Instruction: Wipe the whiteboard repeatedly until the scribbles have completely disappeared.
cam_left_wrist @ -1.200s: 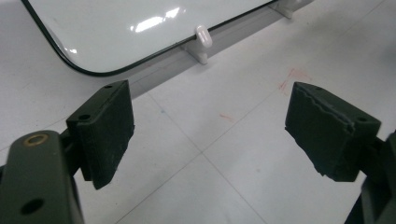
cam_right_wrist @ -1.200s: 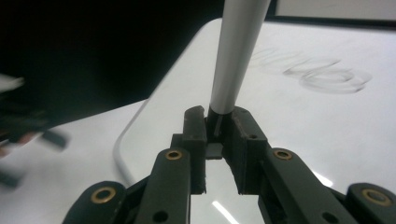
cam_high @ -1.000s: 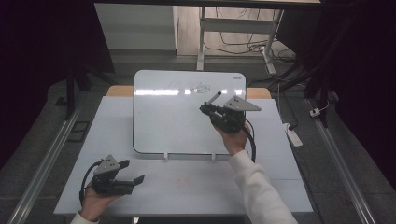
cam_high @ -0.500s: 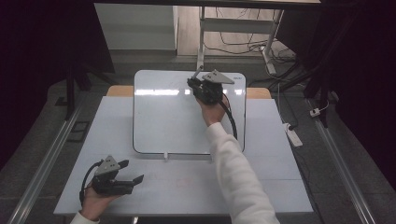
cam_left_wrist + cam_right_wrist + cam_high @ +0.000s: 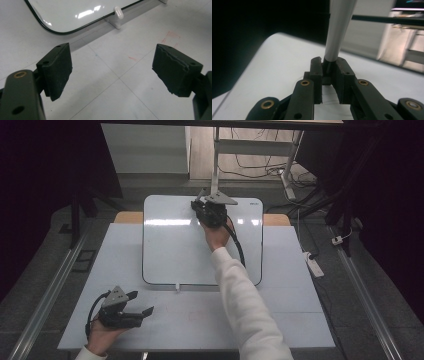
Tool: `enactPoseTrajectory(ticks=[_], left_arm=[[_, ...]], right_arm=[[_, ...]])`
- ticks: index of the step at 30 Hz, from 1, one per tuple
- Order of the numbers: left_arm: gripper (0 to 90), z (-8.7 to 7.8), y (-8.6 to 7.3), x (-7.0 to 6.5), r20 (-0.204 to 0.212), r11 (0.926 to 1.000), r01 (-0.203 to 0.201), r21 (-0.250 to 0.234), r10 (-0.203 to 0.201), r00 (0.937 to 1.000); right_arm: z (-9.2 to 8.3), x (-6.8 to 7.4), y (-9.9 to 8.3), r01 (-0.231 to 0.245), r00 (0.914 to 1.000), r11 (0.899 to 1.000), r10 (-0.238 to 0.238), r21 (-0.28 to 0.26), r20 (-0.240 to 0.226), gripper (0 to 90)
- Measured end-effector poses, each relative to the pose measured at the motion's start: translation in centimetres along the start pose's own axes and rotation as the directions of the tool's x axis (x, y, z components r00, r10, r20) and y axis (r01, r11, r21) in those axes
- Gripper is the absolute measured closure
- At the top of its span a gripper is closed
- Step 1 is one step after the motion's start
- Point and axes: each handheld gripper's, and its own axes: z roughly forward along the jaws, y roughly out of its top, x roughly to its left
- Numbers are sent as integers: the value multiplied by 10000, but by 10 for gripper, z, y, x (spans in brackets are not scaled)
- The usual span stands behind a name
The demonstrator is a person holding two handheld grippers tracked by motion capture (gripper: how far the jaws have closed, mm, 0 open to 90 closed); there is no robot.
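Note:
A white board (image 5: pixel 175 245) with a dark rim lies on the white table (image 5: pixel 295 310), its far end past the table's back edge. My right gripper (image 5: pixel 201 203) is over the board's far edge, near the middle, held by a hand with a white sleeve. In the right gripper view its jaws (image 5: pixel 327 63) stand close together on a small dark object (image 5: pixel 326 67), with the board (image 5: pixel 274 65) beneath. My left gripper (image 5: pixel 140 302) rests near the table's front left corner, open and holding nothing. The left gripper view shows its gripper (image 5: pixel 112 70) pointing at the board's near corner (image 5: pixel 62 15).
A small white clip (image 5: pixel 118 15) sits at the board's near edge. A metal table leg (image 5: pixel 216 165) stands just behind the board. A power strip (image 5: pixel 314 265) lies on the floor to the right. Metal rails run along both sides of the table.
My right gripper has moved from the board's right side up and left to its far edge, still shut on the small object. The left gripper has stayed put.

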Motion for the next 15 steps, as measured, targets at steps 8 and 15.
enactPoseTrajectory(ticks=[8,15], left_arm=[[173,-1,-1,0,-6,10000,-13,0,13,10000],[175,-1,-1,0,12,10000,-48,9,48,10000]], right_arm=[[9,9,3,411,9990,9991,-409,102,-169,773],[15,18,3,926,9943,9950,-904,374,-573,773]])
